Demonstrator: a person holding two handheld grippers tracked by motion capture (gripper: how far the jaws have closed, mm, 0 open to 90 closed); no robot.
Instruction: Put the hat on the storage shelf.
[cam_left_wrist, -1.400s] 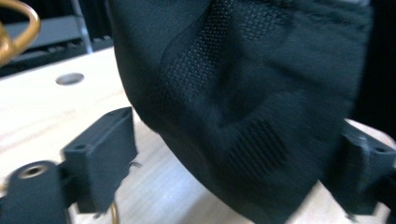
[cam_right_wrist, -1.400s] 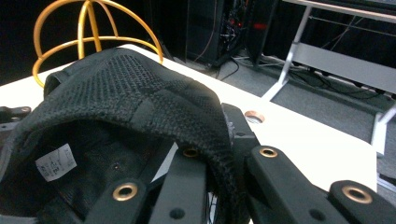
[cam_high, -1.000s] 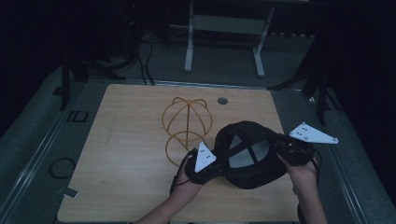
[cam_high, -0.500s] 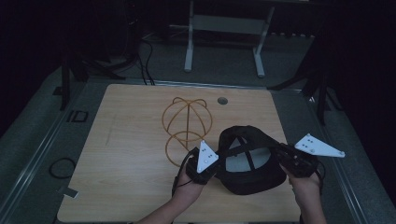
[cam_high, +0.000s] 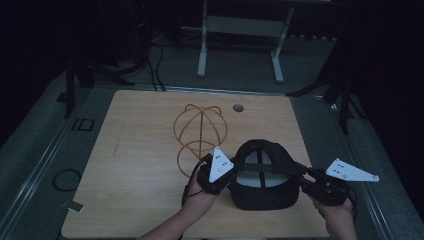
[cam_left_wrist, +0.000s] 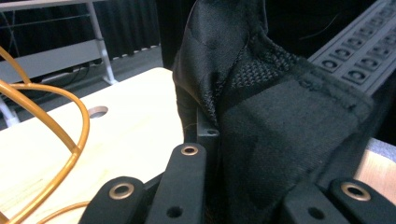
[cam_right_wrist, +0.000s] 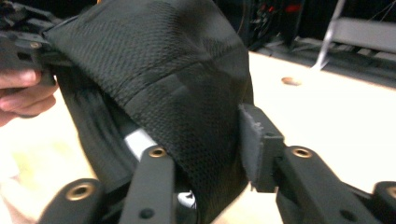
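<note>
A black mesh cap (cam_high: 262, 175) hangs upside down, its opening up, between my two grippers over the table's near right part. My left gripper (cam_high: 231, 173) is shut on the cap's left edge; in the left gripper view the cap's fabric (cam_left_wrist: 280, 116) bunches between the jaws of the left gripper (cam_left_wrist: 257, 186). My right gripper (cam_high: 301, 178) is shut on the cap's right edge, and the cap's mesh (cam_right_wrist: 163, 70) sits between the jaws of the right gripper (cam_right_wrist: 210, 158). A gold wire hat stand (cam_high: 200, 127) stands just behind and to the left of the cap.
The wooden table (cam_high: 140, 165) has a round cable hole (cam_high: 238, 107) near its far edge. A metal frame (cam_high: 240, 25) stands on the floor beyond. Dark floor and cables surround the table. The person's left hand (cam_right_wrist: 23, 93) appears in the right gripper view.
Both grippers have carried the cap down and toward the near edge of the table. The right gripper has swung farther right. The wire stand has stayed put.
</note>
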